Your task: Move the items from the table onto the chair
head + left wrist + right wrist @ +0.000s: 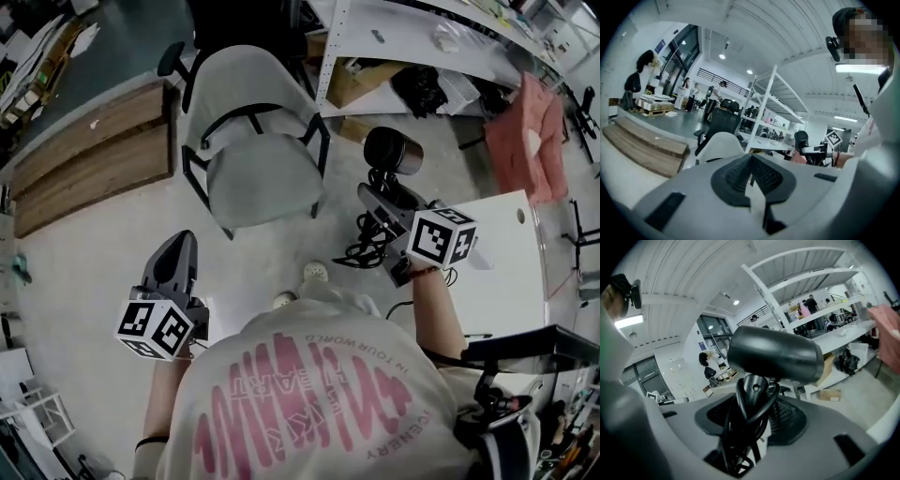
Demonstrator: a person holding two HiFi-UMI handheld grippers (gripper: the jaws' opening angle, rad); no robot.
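right gripper [377,199]: clamped on the handle of the black hair dryer [393,150]; barrel sits crosswise past the jaw tips
cord [740,427]: wound round the handle, loops hanging down between the jaws; hides most of the handle and the pad contact
left gripper [180,244]: jaws pressed together, nothing in them; held low at the person's left, over floor
dryer position: in the air, right of the chair [251,141] and apart from it, between chair and table [511,272]
table: only a white corner showing; rest cut off by the right arm, the marker cube and dark clutter at the frame edge; contents not readable
chair: grey shell seat in full view, black arms either side, legs partly hidden under the seat
open room: pale floor [84,281] between person and chair front; wide gap on the chair's left toward the wooden steps [94,155]
tight side: white shelving [375,37] upright just beside the chair's right rear; cardboard box [361,80] and dark bags on the low shelf
far right: pink cloth [530,131] hanging near the table's far edge
room: big hall, white ceiling with strip lights, glazed wall; distant people in both gripper views, too small for detail
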